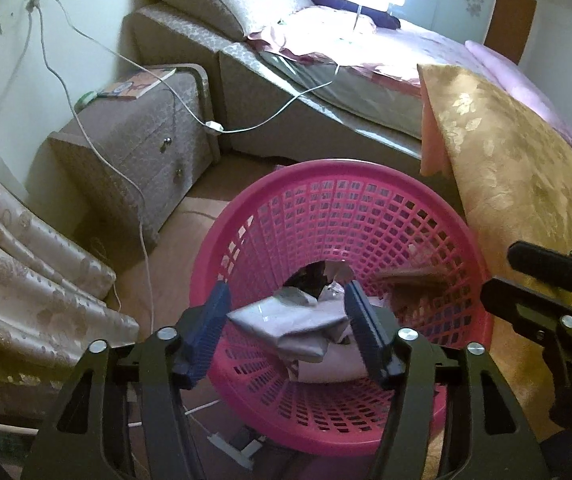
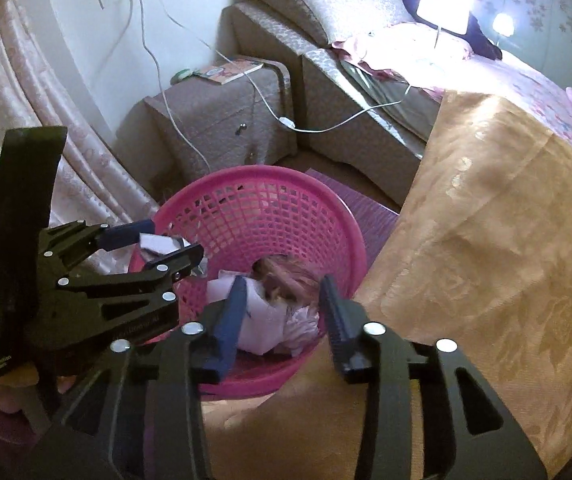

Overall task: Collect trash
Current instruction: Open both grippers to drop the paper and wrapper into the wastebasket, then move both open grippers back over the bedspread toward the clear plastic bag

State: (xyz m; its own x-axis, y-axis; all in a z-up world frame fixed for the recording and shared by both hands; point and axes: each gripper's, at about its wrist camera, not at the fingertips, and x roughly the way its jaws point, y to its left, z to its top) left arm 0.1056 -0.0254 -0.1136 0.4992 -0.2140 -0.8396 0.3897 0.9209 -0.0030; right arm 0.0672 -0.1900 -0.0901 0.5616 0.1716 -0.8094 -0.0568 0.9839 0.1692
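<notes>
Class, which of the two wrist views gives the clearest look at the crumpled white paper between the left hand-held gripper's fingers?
The left wrist view: the crumpled white paper fills the gap between the left hand-held gripper, above the pink plastic mesh basket. The right wrist view shows only a small white piece, mostly hidden by a finger.

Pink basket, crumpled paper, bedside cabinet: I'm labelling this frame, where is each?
pink basket (image 1: pixel 365 208), left wrist view, far inner wall.
crumpled paper (image 1: pixel 286 316), left wrist view, grey top fold.
bedside cabinet (image 2: pixel 222 128), right wrist view, front face.
</notes>
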